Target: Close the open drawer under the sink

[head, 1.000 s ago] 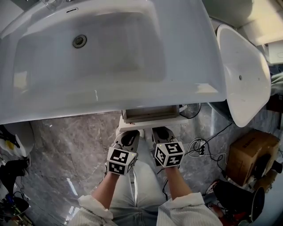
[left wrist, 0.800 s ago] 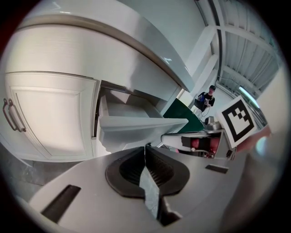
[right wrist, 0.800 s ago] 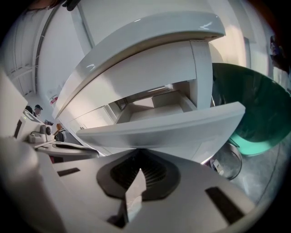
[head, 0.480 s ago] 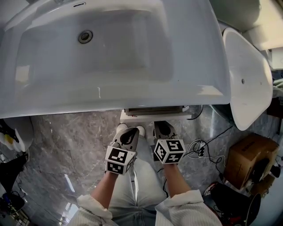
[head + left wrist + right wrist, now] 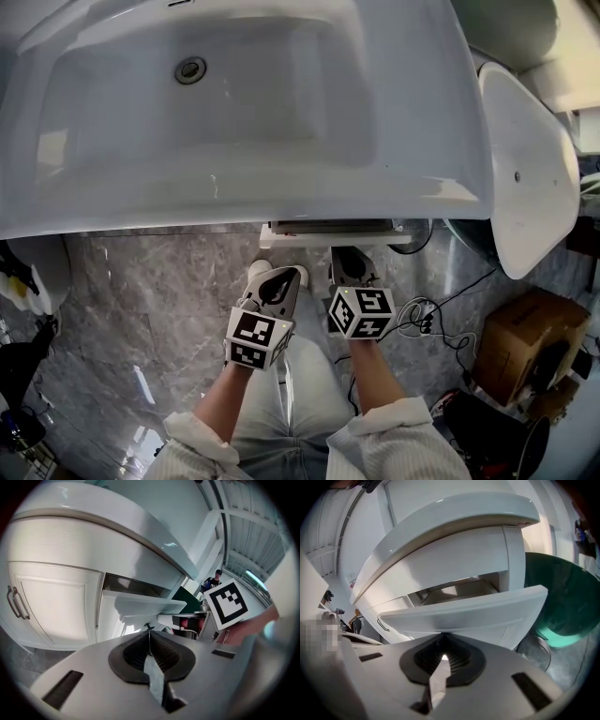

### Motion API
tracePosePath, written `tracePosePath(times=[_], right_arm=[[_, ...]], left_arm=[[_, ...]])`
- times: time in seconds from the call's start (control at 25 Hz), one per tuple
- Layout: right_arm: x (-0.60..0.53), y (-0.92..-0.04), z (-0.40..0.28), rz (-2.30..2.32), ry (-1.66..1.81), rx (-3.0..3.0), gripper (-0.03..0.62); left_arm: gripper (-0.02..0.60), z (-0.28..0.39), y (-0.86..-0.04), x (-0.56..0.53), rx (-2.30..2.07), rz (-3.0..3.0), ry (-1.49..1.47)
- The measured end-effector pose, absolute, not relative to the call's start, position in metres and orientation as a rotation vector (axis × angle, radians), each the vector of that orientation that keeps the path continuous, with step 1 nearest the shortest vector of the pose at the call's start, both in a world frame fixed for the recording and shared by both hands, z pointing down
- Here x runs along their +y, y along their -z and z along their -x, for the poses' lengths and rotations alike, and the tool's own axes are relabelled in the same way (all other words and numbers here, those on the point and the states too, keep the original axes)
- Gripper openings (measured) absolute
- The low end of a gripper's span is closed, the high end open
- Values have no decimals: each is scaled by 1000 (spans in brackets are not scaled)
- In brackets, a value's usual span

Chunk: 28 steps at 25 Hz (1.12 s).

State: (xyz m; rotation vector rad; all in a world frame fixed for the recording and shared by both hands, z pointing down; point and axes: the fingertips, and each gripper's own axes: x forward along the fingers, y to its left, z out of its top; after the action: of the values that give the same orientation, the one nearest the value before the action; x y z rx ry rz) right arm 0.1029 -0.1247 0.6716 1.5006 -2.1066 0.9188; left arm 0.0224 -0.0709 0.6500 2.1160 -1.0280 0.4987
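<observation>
large white ceramic sink fills the top, its round metal drain up left. under the front rim a white drawer pokes out just a little. the right gripper is up at the drawer front, the left gripper just beside it, a touch lower, over grey marble floor. a brown cardboard box sits far right.

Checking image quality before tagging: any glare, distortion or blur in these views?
Head view: sharp, glare patches on the sink rim. Left gripper view: fisheye bending, dark corners. Right gripper view: drawer front bowed by the lens.
</observation>
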Motion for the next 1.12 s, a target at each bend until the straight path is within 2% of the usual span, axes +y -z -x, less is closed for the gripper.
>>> tracePosePath(times=[0.64, 1.12], right_arm=[[-156, -670, -102, -1444, -638, -2156, 9], [-190, -669, -102, -1478, -552, -2159, 9]], left_arm=[[17, -23, -637, -79, -1045, -2151, -474], [17, -10, -636, -85, -1069, -2148, -473]])
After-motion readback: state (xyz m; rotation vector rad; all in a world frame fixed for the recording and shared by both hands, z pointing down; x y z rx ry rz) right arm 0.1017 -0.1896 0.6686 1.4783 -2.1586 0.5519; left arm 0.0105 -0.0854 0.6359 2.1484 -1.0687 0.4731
